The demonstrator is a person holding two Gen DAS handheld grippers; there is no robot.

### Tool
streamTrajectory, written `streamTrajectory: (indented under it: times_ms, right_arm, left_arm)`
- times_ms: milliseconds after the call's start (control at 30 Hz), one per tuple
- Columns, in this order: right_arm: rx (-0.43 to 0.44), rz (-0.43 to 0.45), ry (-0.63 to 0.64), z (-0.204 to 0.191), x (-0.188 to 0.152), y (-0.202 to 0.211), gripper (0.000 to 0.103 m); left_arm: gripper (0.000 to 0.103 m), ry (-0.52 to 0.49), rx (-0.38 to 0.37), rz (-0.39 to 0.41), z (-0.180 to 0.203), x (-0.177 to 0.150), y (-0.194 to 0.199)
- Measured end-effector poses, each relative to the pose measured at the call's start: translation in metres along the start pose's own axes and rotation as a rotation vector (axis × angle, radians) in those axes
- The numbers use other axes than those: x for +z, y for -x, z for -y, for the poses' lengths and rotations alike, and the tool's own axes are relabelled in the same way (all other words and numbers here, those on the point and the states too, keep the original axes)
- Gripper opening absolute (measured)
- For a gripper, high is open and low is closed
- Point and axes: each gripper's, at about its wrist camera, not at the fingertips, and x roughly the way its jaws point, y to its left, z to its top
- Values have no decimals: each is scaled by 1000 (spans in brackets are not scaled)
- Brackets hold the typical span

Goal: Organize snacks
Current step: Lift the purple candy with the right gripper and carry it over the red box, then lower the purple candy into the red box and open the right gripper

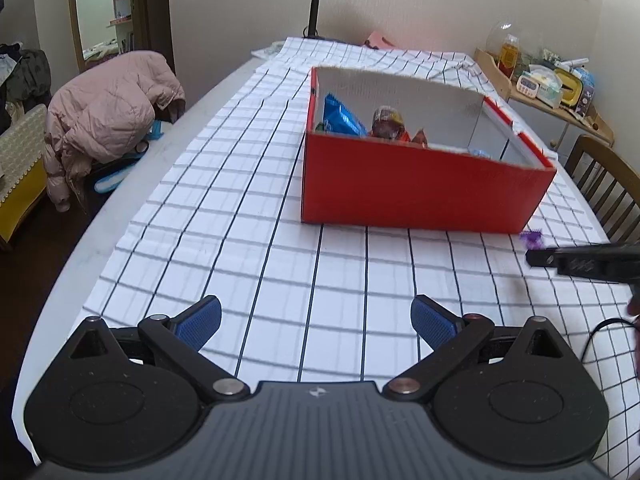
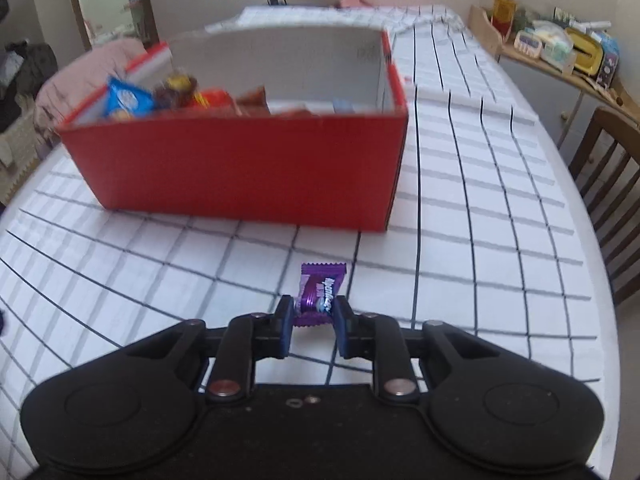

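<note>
A red cardboard box (image 1: pixel 420 196) stands on the checked tablecloth and holds several snacks, among them a blue packet (image 1: pixel 340 116). The box also shows in the right wrist view (image 2: pixel 240 168), with the blue packet (image 2: pixel 128 100) at its left end. My right gripper (image 2: pixel 312 312) is shut on a small purple candy (image 2: pixel 318 294) just in front of the box, low over the cloth. In the left wrist view the right gripper's finger (image 1: pixel 560 260) and the candy (image 1: pixel 530 238) show at the right edge. My left gripper (image 1: pixel 316 322) is open and empty, well in front of the box.
A desk lamp (image 1: pixel 320 0) stands at the table's far end. A pink jacket (image 1: pixel 108 116) hangs over a chair on the left. A wooden chair (image 2: pixel 608 184) stands on the right, with a cluttered shelf (image 2: pixel 560 48) behind it.
</note>
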Motion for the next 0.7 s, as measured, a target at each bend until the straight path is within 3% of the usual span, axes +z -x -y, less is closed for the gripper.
streamTrajectory:
  times_ms: [167,333,500,700]
  right_arm:
    - [39,123,19,-2,36,36,20]
    - [20,182,54,-2,77,28,20]
    - [17,144,55,1,99,-1,21]
    - [17,102,60,3,103,-24,21]
  left_arm:
    - [102,22,-9,53,1,23,6]
    - [102,39,2,91,5,48,4]
    - [102,47,20,125,8,67,1]
    - [102,49,29,120,10,76,-7]
